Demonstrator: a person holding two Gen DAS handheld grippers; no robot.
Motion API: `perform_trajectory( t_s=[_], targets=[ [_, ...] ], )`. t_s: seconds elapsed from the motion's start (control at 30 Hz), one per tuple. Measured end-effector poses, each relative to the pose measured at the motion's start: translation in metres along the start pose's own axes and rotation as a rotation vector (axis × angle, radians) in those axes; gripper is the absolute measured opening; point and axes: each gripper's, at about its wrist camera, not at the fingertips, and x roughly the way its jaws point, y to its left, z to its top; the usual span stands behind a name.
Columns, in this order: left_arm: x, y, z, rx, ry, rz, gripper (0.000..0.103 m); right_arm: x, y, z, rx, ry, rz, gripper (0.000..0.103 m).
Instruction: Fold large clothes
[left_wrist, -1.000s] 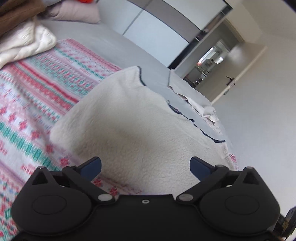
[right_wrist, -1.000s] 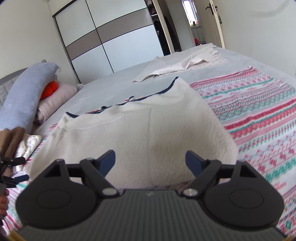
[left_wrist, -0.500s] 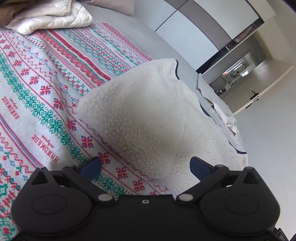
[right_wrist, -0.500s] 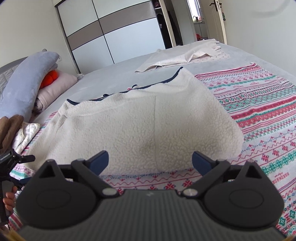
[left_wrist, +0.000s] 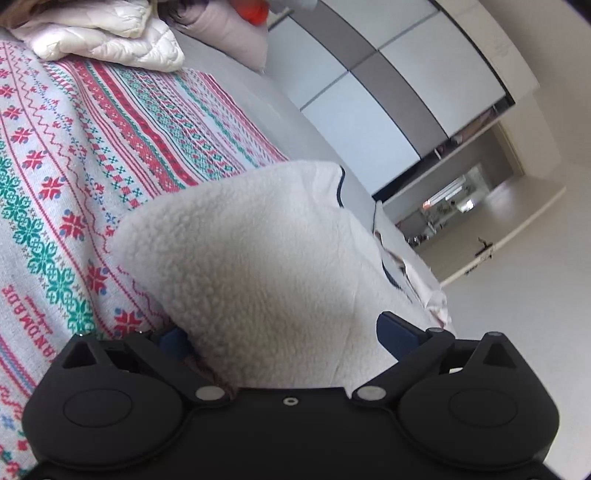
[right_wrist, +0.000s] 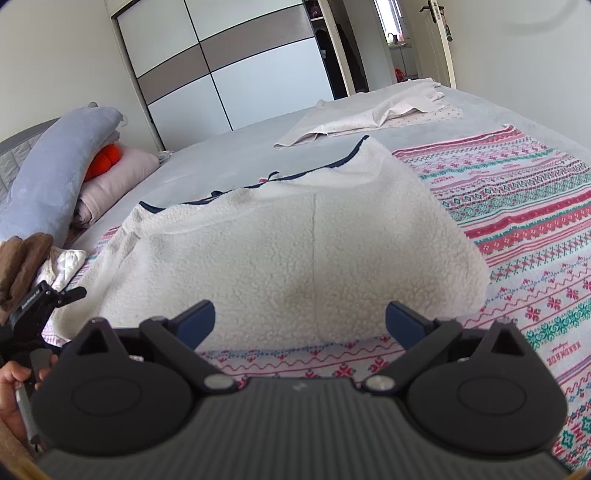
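Note:
A large cream fleece garment (right_wrist: 295, 254) with dark blue trim lies folded on a patterned red, green and white blanket (right_wrist: 535, 229) on the bed. In the left wrist view the fleece (left_wrist: 266, 258) fills the middle. My left gripper (left_wrist: 284, 336) is open, its jaws astride the near corner of the fleece, which reaches between them. My right gripper (right_wrist: 301, 319) is open and empty, just short of the fleece's near folded edge. The left gripper also shows in the right wrist view (right_wrist: 40, 299) at the fleece's left end.
A white quilted cloth (left_wrist: 107, 37) and pillows (right_wrist: 55, 177) lie at the head of the bed. A pale garment (right_wrist: 373, 114) lies spread at the far side on the grey sheet. A wardrobe (right_wrist: 229, 70) stands behind. The bed edge drops to the floor (left_wrist: 535, 295).
My left gripper has moved in to the fleece's corner, which now sits between its open jaws. My right gripper drew back slightly, showing more blanket before the fleece.

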Motion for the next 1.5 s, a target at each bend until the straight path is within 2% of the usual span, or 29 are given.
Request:
perform_trajectory(
  t_s=[0.2,0.27,0.37,0.43,0.5,0.53,0.63,0.67,0.73,0.77,0.8,0.83,0.9,1.07,1.13,1.2,1.3,1.37,1.43,1.5],
  targets=[
    [0.008,-0.009,-0.006,0.015,-0.092,0.059,0.098,0.003,0.0,-0.001,-0.003,0.011,-0.003,0.1],
    [0.01,-0.01,-0.005,0.016,-0.11,0.086,0.092,0.004,-0.004,-0.001,0.0,0.012,-0.007,0.101],
    [0.01,-0.006,-0.006,0.0,-0.13,0.112,0.077,0.007,-0.022,0.001,0.043,0.001,-0.038,0.102],
    [0.01,-0.002,-0.005,-0.019,-0.138,0.125,0.066,0.009,-0.042,0.002,0.117,-0.024,-0.101,0.103],
    [0.01,0.002,-0.004,-0.044,-0.143,0.126,0.061,0.013,-0.072,0.002,0.252,-0.042,-0.135,0.103],
    [0.01,0.003,-0.003,-0.053,-0.144,0.125,0.06,0.016,-0.088,0.001,0.339,-0.038,-0.117,0.103],
    [0.012,0.006,-0.001,-0.073,-0.144,0.116,0.057,0.033,-0.13,-0.005,0.573,-0.024,0.033,0.102],
    [0.012,0.007,0.0,-0.083,-0.143,0.112,0.057,0.038,-0.137,-0.006,0.606,-0.047,0.063,0.102],
    [0.014,0.01,0.002,-0.109,-0.142,0.106,0.053,0.049,-0.145,-0.002,0.638,-0.101,0.064,0.093],
    [0.015,0.011,0.004,-0.122,-0.14,0.105,0.051,0.054,-0.145,0.0,0.643,-0.121,0.043,0.076],
    [0.017,0.013,0.006,-0.143,-0.135,0.101,0.045,0.058,-0.145,0.0,0.633,-0.137,0.008,0.05],
    [0.018,0.014,0.008,-0.165,-0.126,0.093,0.037,0.06,-0.145,-0.001,0.621,-0.154,-0.001,0.048],
    [0.013,0.012,0.014,-0.21,-0.119,0.078,0.03,0.05,-0.14,-0.001,0.594,-0.21,0.012,0.031],
    [-0.029,-0.025,0.027,-0.127,-0.175,-0.011,0.026,-0.005,-0.096,0.026,0.432,-0.316,0.031,0.024],
    [-0.057,-0.035,0.032,-0.109,-0.205,-0.043,0.026,-0.039,-0.084,0.032,0.383,-0.351,0.033,0.023],
    [-0.089,-0.037,0.036,-0.105,-0.216,-0.066,0.026,-0.07,-0.082,0.031,0.375,-0.348,0.027,0.023],
    [-0.131,-0.022,0.031,-0.123,-0.185,-0.083,0.027,-0.101,-0.089,0.011,0.394,-0.291,0.0,0.023],
    [-0.142,-0.011,0.019,-0.106,-0.147,-0.048,0.027,-0.104,-0.093,-0.01,0.377,-0.227,-0.047,0.022],
    [-0.136,0.009,-0.001,-0.105,-0.093,0.029,0.03,-0.092,-0.098,-0.035,0.367,-0.146,-0.155,0.022],
    [-0.123,0.034,-0.019,-0.16,-0.06,0.093,0.034,-0.069,-0.11,-0.053,0.348,-0.061,-0.304,0.022]
  ],
)
